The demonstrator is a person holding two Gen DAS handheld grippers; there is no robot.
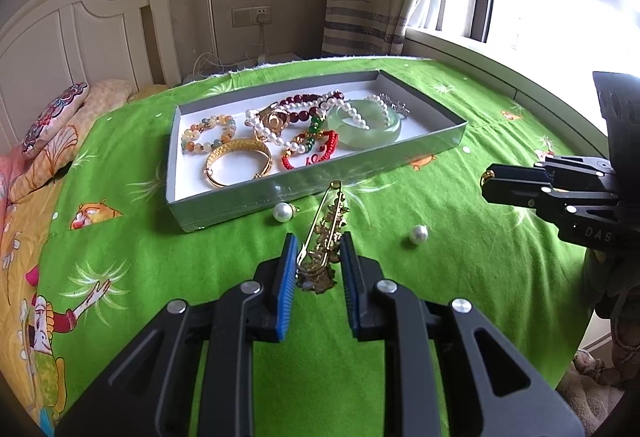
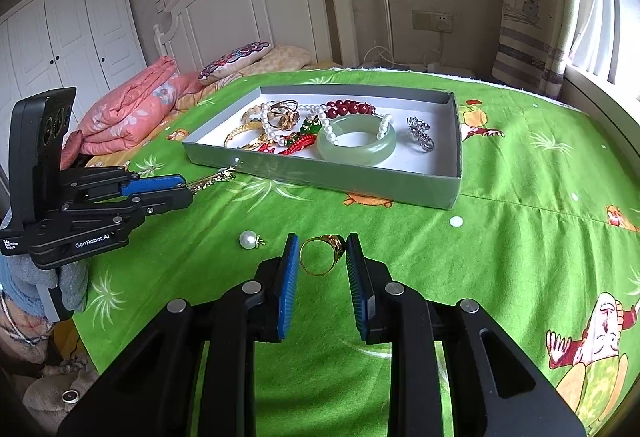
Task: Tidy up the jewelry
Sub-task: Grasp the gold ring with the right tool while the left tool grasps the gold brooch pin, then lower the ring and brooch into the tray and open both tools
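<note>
The grey tray [image 1: 320, 173] sits on the green bedspread [image 1: 160, 257], holding bracelets, pearls and a jade bangle [image 1: 364, 125]. In front of the tray, the left gripper [image 1: 318, 249] is clamped on a gold brooch pin [image 1: 324, 233], lifted off the cloth. The right gripper [image 2: 322, 253] is clamped on a gold ring [image 2: 322, 255]. 2 loose pearls [image 1: 283, 212] lie just in front of the tray.

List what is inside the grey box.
In the grey box: a jade bangle with a pearl strand draped over it, dark red beads, a gold bangle, pastel beads, red cord, gold rings, a silver piece. The tangle hides whatever lies beneath it.
</note>
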